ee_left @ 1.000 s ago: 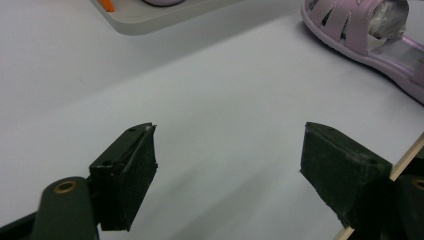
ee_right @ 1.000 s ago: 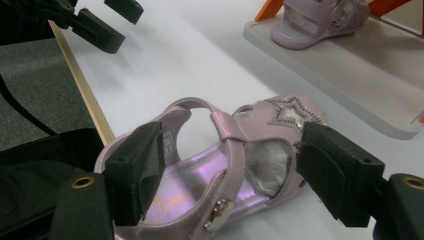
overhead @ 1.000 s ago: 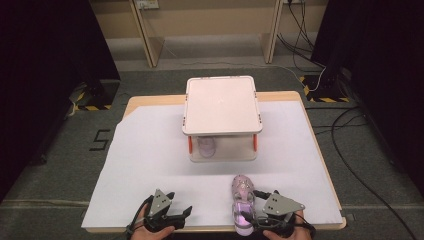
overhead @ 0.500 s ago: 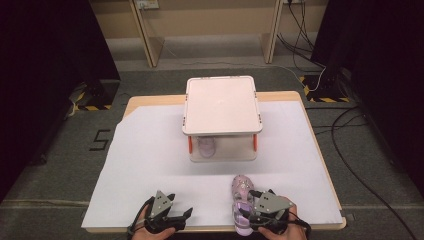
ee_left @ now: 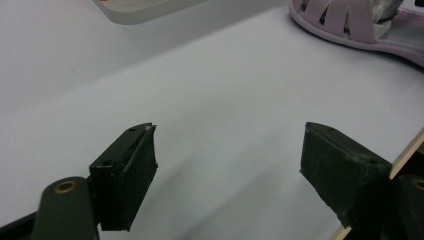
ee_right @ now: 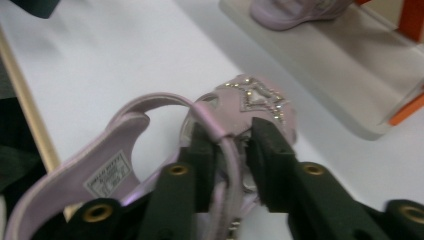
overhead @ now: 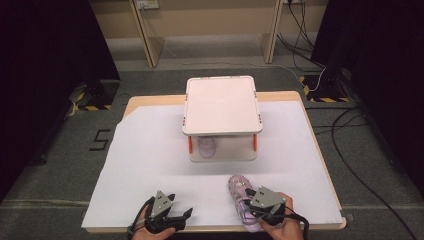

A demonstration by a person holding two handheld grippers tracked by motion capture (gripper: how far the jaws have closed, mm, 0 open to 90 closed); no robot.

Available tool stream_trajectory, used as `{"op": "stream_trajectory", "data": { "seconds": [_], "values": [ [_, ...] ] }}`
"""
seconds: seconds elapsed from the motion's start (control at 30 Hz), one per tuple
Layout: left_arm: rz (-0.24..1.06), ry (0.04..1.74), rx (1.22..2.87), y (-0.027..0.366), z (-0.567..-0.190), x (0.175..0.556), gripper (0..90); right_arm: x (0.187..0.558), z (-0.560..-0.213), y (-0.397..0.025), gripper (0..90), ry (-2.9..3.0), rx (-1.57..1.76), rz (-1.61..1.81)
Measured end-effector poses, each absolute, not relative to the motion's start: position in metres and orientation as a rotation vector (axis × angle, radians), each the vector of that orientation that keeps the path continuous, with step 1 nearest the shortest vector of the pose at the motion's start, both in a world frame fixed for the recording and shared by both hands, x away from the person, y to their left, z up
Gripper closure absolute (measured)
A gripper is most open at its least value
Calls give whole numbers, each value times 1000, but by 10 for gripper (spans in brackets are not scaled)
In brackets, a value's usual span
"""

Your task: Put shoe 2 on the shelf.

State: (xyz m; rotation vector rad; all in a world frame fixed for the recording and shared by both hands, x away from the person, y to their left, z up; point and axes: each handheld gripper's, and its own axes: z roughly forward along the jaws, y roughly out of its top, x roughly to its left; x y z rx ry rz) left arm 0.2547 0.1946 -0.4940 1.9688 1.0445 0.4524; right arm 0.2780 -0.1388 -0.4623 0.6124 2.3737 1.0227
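Right gripper (overhead: pixel 250 210) fingers clamped on sandal (overhead: pixel 241 192) strap, toe pointing away toward rack (overhead: pixel 221 107) straight ahead across surface (overhead: pixel 150 150); left gripper (overhead: pixel 172 220) open, idle.

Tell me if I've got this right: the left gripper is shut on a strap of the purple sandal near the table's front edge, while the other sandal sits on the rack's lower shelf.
Not quite: it's the right gripper that is shut on the purple sandal's strap, as the right gripper view shows. The left gripper is open over the white sheet. The other sandal does sit on the lower shelf of the rack.
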Motion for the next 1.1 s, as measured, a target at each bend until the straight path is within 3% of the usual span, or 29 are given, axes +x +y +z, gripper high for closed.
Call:
{"op": "stream_trajectory", "data": {
  "seconds": [0.13, 0.5, 1.1],
  "values": [
    [451, 1044, 1968, 195, -494, 255, 218, 280, -461, -139, 825, 2348, 612, 1037],
    [460, 1046, 1960, 197, -493, 254, 218, 296, -449, -131, 828, 2269, 622, 1076],
    [460, 1047, 1961, 198, -493, 253, 218, 370, -449, -111, 826, 2126, 723, 1032]
  ]
}}
